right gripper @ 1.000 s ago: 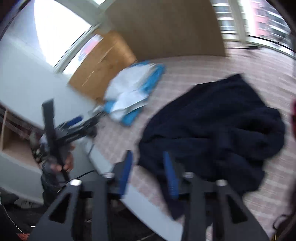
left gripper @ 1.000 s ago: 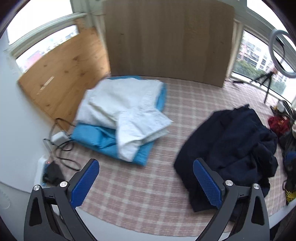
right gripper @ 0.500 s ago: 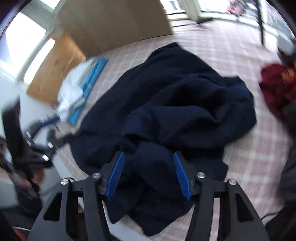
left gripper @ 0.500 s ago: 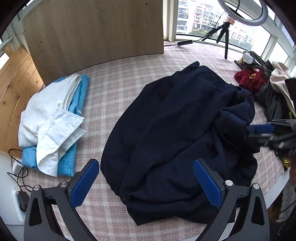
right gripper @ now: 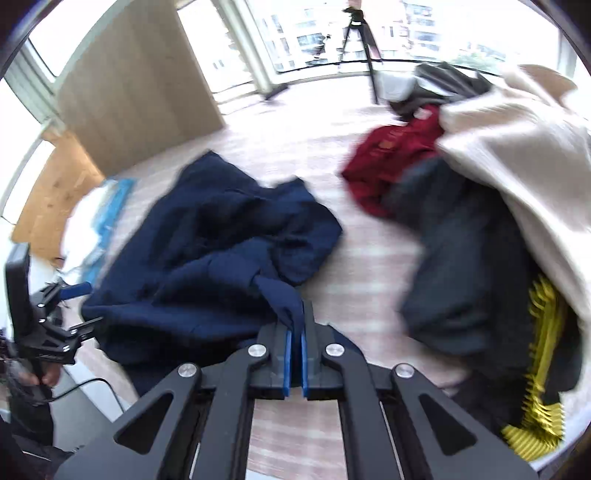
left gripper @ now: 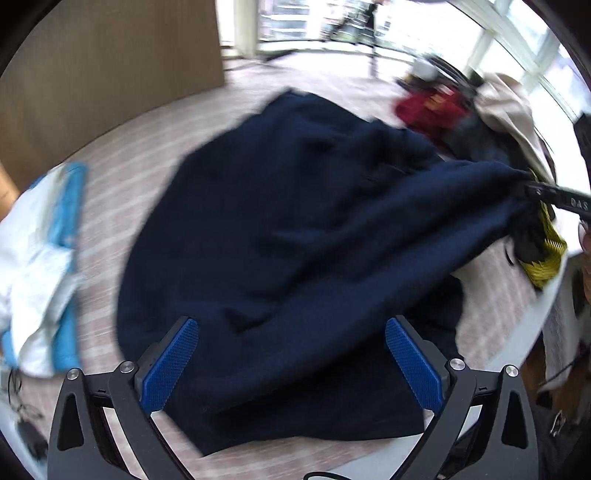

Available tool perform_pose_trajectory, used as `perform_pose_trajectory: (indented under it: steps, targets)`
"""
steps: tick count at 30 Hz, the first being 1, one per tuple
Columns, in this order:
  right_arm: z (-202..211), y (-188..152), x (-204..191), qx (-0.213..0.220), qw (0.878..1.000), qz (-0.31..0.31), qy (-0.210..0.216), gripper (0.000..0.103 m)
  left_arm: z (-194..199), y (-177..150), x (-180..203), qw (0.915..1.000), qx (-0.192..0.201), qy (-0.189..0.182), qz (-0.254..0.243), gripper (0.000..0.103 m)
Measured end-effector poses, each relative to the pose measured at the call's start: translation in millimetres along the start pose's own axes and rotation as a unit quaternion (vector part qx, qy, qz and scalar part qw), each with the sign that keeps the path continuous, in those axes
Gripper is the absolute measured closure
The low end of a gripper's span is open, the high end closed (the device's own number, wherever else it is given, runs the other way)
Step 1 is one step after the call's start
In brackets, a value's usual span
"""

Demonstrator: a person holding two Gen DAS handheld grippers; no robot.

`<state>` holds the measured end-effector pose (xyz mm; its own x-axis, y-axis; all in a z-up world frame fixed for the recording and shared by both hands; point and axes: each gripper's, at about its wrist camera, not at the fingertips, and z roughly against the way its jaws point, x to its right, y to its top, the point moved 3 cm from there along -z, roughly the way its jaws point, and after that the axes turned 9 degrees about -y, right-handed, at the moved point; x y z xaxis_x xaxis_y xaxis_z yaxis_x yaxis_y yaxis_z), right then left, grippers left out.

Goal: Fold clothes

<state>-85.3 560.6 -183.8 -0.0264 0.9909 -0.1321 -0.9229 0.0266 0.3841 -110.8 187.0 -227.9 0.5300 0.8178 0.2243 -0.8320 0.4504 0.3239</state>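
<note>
A crumpled navy garment (left gripper: 295,229) lies spread on the pink checked table (left gripper: 147,147). In the right wrist view my right gripper (right gripper: 294,332) is shut on a bunched edge of this navy garment (right gripper: 221,258), and the cloth stretches taut from its blue pads (right gripper: 287,354). My left gripper (left gripper: 291,365) hangs open just above the garment's near edge, with cloth showing between its blue pads (left gripper: 170,365) but not pinched. The right gripper (left gripper: 532,192) also shows at the far right of the left wrist view, pulling the cloth.
A folded white and blue stack (left gripper: 40,266) lies at the table's left. A heap of red (right gripper: 391,158), dark grey (right gripper: 461,258), beige (right gripper: 517,147) and yellow-striped (right gripper: 539,369) clothes sits at the right. A wooden board (right gripper: 136,99) and a tripod (right gripper: 354,33) stand behind.
My right gripper closed on the navy garment's edge and pulled it to the right. My left gripper swung from the white and blue stack over to the navy garment and came lower.
</note>
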Motion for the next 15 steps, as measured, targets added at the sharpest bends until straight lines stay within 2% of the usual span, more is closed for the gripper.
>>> perform_pose_trajectory:
  steps: [5,10,15]
  targets:
    - [-6.8,-32.2,-12.2,-0.042,0.999,0.007,0.022,0.1,-21.4,9.9,15.3,0.9992,-0.021,0.023,-0.024,0.001]
    - [-25.3,-66.8,-27.2,-0.075,0.997,0.029,0.014,0.1,-15.9,40.5,13.4,0.9993,0.003,0.012,-0.034,0.001]
    - [-30.8,-87.2,-18.1,-0.107,0.994,0.03,0.003,0.097,-39.5,82.5,19.8,0.9943,0.006,0.063,-0.086,0.001]
